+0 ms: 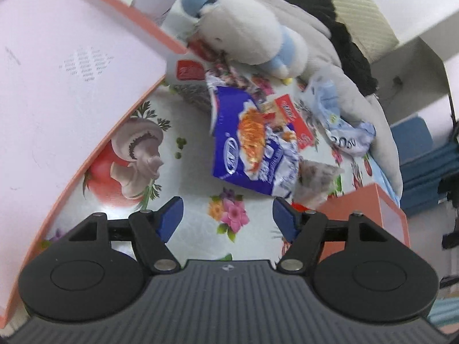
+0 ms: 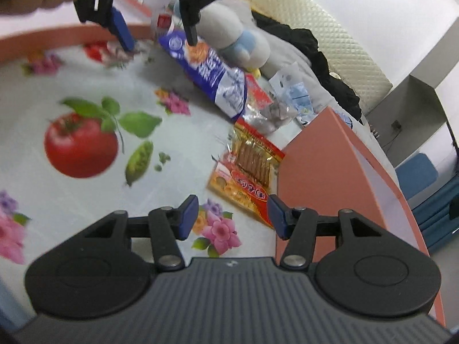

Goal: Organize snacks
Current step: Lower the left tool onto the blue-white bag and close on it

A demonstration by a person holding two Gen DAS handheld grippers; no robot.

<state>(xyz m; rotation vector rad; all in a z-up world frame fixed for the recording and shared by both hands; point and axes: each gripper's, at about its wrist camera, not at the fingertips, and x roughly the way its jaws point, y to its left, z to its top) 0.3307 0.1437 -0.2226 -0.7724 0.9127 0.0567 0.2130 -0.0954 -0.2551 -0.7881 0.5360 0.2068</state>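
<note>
Glossy, the crinkled blue packet [image 1: 252, 143] lies on the fruit-printed desk cloth [image 1: 189, 172] (lettering blurred), beside a plush toy [image 1: 243, 28]. Left gripper [image 1: 228, 215] and right gripper [image 2: 232, 215] jaws gape, empty, near salmon boxes [image 2: 330, 172].

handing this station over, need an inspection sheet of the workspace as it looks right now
surface: tablecloth printed with tomatoes, mushrooms and flowers.
job's things: blue noodle packet lying flat; red and gold snack packet beside the salmon box; clear pouch of dark pieces; small red packets behind; pink-lined tray with nothing in the part in view.
clutter: white and blue plush toy; crumpled pale blue wrapper; grey and black garments behind.
grippers: left gripper open, nothing between its fingers, above the noodle packet in the right wrist view; right gripper open, empty, near the red and gold snack packet.
cables: nothing seen on the table.
surroundings: white wall, blue chair.
</note>
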